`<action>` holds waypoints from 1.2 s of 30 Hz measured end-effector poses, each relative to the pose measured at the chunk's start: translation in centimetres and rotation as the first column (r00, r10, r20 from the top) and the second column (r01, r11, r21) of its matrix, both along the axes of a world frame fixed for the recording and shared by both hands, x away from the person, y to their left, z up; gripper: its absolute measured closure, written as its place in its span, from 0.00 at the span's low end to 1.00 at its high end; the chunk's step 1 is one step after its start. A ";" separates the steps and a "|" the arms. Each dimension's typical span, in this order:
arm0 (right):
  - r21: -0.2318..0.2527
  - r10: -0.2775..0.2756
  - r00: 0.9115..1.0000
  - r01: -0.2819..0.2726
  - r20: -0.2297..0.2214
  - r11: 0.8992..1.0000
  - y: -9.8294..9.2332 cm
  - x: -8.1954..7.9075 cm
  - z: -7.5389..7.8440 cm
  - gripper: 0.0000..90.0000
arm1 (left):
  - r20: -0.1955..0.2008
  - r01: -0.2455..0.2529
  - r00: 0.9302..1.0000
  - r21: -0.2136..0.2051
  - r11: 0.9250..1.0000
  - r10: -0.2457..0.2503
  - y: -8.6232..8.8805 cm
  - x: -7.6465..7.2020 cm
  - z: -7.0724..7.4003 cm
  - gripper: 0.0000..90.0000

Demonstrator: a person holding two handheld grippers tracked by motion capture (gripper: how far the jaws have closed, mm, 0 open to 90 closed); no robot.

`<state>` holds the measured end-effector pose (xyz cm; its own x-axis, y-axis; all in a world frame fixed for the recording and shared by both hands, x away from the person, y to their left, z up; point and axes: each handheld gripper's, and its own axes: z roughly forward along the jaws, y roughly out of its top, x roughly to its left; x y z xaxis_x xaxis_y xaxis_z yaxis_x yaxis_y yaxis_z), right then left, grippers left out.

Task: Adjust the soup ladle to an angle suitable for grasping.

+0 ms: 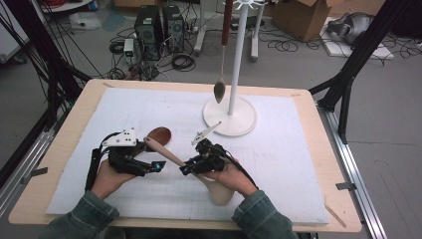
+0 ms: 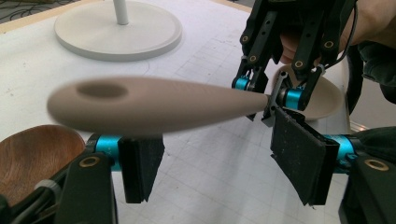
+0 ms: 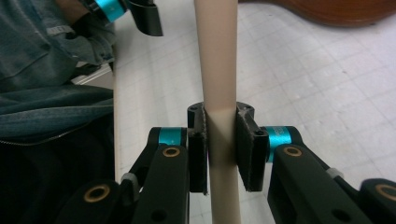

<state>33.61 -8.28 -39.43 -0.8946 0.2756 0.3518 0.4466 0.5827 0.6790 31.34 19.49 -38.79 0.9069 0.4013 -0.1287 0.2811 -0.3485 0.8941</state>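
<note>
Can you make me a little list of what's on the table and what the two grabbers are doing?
right gripper: shut on the beige spoon, at its handle
left gripper: open, jaws on either side of the spoon's handle end, apart from it
brown spoon: lying on the white mat
white stand: upright, with a spoon hanging from it

I saw the stand [image 1: 230, 115] at the mat's [image 1: 278, 164] far side, the wooden spoon [image 1: 158, 135] before it, leftward.
</note>
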 end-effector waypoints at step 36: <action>0.162 -0.271 0.949 0.246 0.158 0.956 -6.1 -0.3 3.8 0.86 | -0.001 -0.113 0.994 0.025 0.993 0.113 3.1 -0.2 -0.7 0.30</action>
<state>33.32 -14.34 -35.58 -0.8502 0.4655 0.2457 0.4349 0.3581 0.8262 31.13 22.58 -39.53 0.8551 0.5044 -0.1201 0.3225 -0.3360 0.8850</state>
